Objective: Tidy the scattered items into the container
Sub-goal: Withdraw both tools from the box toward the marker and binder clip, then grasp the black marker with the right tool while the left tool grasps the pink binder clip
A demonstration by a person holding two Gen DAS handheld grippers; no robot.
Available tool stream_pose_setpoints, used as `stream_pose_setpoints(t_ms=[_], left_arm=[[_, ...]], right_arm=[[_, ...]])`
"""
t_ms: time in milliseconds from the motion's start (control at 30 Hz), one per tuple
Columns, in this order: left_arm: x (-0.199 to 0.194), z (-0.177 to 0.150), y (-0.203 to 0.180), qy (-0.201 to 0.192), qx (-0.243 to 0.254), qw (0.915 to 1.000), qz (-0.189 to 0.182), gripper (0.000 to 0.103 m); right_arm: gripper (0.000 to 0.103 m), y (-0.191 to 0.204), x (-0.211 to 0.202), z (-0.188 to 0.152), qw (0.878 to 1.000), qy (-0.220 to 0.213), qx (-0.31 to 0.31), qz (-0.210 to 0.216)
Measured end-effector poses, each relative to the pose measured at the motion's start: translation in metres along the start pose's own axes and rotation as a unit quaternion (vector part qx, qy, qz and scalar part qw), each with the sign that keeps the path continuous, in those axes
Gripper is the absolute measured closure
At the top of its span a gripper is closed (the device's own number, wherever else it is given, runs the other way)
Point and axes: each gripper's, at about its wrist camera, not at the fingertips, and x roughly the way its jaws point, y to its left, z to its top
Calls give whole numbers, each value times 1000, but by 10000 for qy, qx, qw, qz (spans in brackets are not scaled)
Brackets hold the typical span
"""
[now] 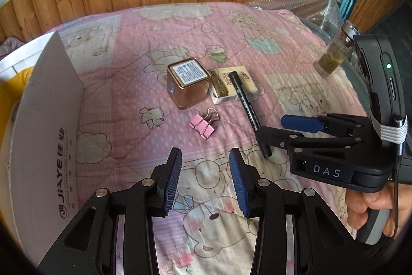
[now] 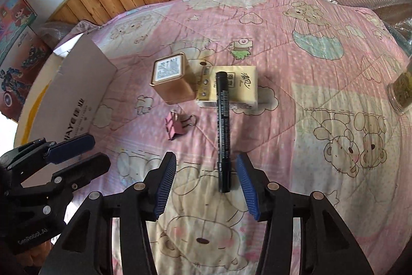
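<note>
Both grippers, left gripper (image 1: 205,178) and right gripper (image 2: 206,182), hang released, empty. Pen (image 2: 223,131) rests tilted on tissue pack (image 2: 239,84); clamping could roll it, perhaps nudging clip (image 2: 173,127), far from box (image 2: 77,84).

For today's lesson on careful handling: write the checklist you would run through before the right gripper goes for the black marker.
1. Right gripper jaws apart, nothing held: ok.
2. Black marker lined up between the fingers: ok, its near end lies between them.
3. Marker free to lift: not ok, its far end rests on the tissue pack.
4. Left gripper clear of the marker: ok, open and empty.
5. Pink clip and square tin out of the way: ok.
6. Room inside the cardboard box: cannot tell.
</note>
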Motion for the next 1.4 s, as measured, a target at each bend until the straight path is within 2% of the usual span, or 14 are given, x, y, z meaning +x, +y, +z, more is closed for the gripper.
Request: stream_pose_setpoints(t_ms=[167,233,467,667,800,1000,1033,1067,1133,1233,1400], left_arm=[[22,5,2,-5,146,9997,-199,61],[29,6,2,-25,205,9994,-270,57],[55,4,-4,-27,651,9976,-220,56],[59,10,3,-243,622,9976,-164,56],[65,11,2,-295,671,9964,-418,55],[79,7,-8,-245,780,9961,-316,56],[79,7,-8,-253,766,9961,-346,59],[78,6,-7,-247,751,9961,-383,68],[78,6,-7,-236,741,9961,-405,71],[78,6,-10,-306,778,9960,-315,70],[82,12,-6,-464,748,9961,-85,59]], right_arm=[[52,-14,21,7,9999,114,-10,-120],[52,-15,26,11,9998,130,-16,-152],[52,-10,46,16,9989,197,-306,-303],[52,-4,53,17,9972,164,-580,-447],[64,-5,53,16,9967,139,-620,-498],[87,-21,50,19,9977,138,-482,-465],[87,-24,49,20,9979,144,-461,-437],[88,-25,48,21,9981,145,-442,-415],[89,-26,46,22,9982,140,-435,-381],[89,-25,44,22,9983,126,-441,-349],[85,-33,43,18,9984,135,-396,-390]])
